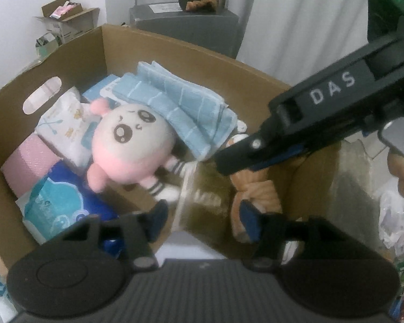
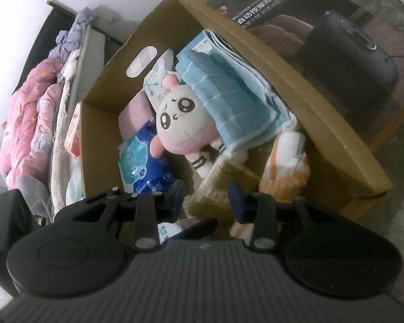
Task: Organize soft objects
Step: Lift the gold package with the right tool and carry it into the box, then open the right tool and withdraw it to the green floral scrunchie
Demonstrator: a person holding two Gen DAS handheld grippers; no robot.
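1. Both my grippers hang over the open cardboard box (image 1: 175,43), pointing down into it. The soft things lie packed inside: a pink-and-white plush (image 1: 132,145) in the middle, a folded blue towel (image 1: 175,102) leaning across its top, a blue wipes pack (image 1: 56,204) on the near left, a pink roll (image 1: 24,167) beside that.
2. A greenish sponge block (image 2: 223,185) sits at the near wall, and an orange-striped cloth (image 2: 288,161) is bundled just beside it.
3. My left gripper (image 1: 202,218) has its jaws parted, nothing between the pads; the sponge block lies below the gap.
4. My right gripper (image 2: 207,196) is partly open too. The sponge shows in the gap, but I see no pad pressing on it, so I judge it not gripped.
5. In the left view the right gripper's fingers (image 1: 237,156) reach down at the orange cloth; whether they touch it I cannot tell.
6. I judge the step to be picking one loose item near the front wall. To do it well, I should commit each gripper to one thing, keep the two clear of each other in this tight corner, and close on a thick fold rather than a thin edge.
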